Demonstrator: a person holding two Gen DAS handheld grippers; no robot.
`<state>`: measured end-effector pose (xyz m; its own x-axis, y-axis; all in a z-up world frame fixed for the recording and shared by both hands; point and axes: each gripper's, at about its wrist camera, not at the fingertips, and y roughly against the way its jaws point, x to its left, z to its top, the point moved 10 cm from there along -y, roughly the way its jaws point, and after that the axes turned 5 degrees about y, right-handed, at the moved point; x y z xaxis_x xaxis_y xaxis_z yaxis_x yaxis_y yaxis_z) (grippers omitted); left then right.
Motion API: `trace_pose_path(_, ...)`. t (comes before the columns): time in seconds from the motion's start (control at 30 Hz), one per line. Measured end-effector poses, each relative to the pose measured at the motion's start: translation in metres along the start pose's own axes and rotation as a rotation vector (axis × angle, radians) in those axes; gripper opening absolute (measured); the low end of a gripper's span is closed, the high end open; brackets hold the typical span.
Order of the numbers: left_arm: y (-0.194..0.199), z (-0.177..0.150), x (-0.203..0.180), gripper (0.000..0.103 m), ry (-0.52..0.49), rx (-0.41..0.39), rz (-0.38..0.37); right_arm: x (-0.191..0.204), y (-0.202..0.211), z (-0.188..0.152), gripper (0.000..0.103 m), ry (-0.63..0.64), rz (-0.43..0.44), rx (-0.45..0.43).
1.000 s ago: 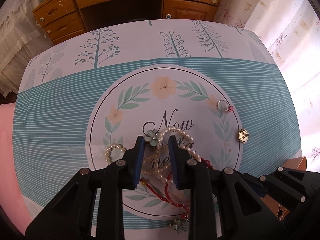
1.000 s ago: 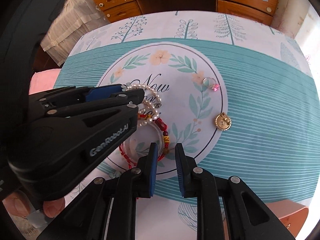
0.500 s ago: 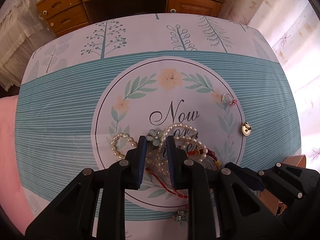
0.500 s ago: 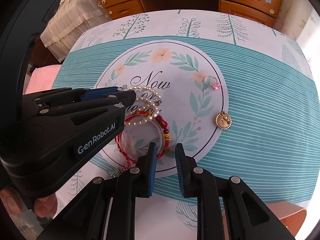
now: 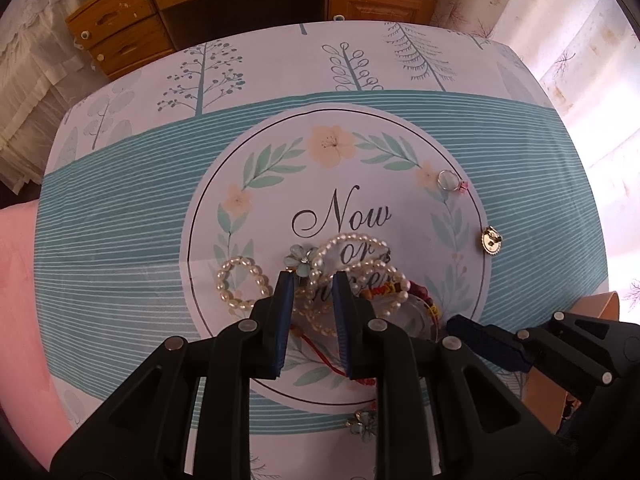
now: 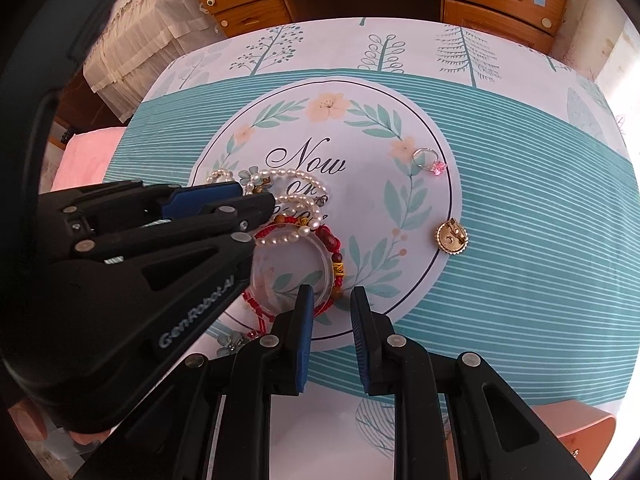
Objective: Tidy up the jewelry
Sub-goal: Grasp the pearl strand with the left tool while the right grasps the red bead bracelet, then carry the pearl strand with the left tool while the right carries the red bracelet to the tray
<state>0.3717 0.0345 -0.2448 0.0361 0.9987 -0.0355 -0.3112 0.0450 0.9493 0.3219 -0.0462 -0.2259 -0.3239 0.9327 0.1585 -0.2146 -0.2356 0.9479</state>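
A tangle of pearl strands (image 5: 352, 264) with a pale blue flower charm (image 5: 301, 261) lies on the printed tablecloth (image 5: 120, 240), over a red beaded bracelet (image 6: 332, 248) and a clear round dish (image 6: 292, 272). A small pearl bracelet (image 5: 238, 284) lies left of it. My left gripper (image 5: 310, 280) is open, its jaws on either side of the pearl tangle, just above it. My right gripper (image 6: 330, 300) is open and empty, above the near rim of the dish.
A silver ring with a pink stone (image 5: 450, 180) and a gold round brooch (image 5: 490, 240) lie to the right. A second flower charm (image 5: 362, 426) lies near the front edge. A wooden drawer unit (image 5: 120, 28) stands behind the table. A brown box (image 5: 596, 308) sits at the right.
My left gripper has pulled back and up from the pearl tangle, its jaws still apart. My right gripper has stayed almost still over the dish.
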Motion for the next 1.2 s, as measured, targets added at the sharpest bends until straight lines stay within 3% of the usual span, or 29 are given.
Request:
trace_pose_path(0.1, -0.001, 0.001, -0.001, 0.01, -0.006, -0.02, 0.0, 0.001, 0.0, -0.001, 0.019, 0.006, 0.003, -0.004)
trace_pose_path(0.13, -0.003, 0.0, -0.002, 0.003, -0.005, -0.011, -0.018, 0.001, 0.0, -0.001, 0.019, 0.007, 0.001, -0.006)
trace_pose_path(0.23, -0.002, -0.001, 0.001, 0.003, 0.001, -0.015, -0.009, 0.001, 0.001, -0.002, 0.016, 0.006, 0.006, -0.013)
trace_pose_path(0.37, 0.011, -0.001, 0.006, 0.003, 0.03, -0.027, -0.019, -0.002, 0.009, -0.002, 0.0, -0.009, 0.017, -0.038)
trace_pose_path(0.67, 0.091, 0.004, 0.007, 0.002, 0.06, -0.127, -0.063, -0.006, 0.058, -0.007, 0.0, -0.04, 0.049, -0.124)
trace_pose_path(0.77, 0.127, 0.0, 0.004, 0.003, 0.073, -0.17, -0.082, -0.008, 0.063, -0.007, 0.001, -0.055, 0.06, -0.113)
trace_pose_path(0.83, 0.15, -0.002, 0.005, 0.002, 0.084, -0.2, -0.093, -0.009, 0.059, -0.009, 0.005, -0.087, 0.089, -0.08)
trace_pose_path(0.9, 0.172, -0.005, 0.009, 0.002, 0.099, -0.229, -0.104, -0.01, 0.053, -0.009, 0.026, -0.106, 0.097, -0.069)
trace_pose_path(0.97, 0.195, -0.011, 0.015, 0.002, 0.117, -0.257, -0.118, -0.013, 0.048, -0.006, 0.033, -0.114, 0.063, -0.082)
trace_pose_path(1.2, 0.247, -0.027, 0.048, 0.002, 0.171, -0.319, -0.124, -0.007, 0.018, 0.006, 0.033, -0.077, -0.013, -0.056)
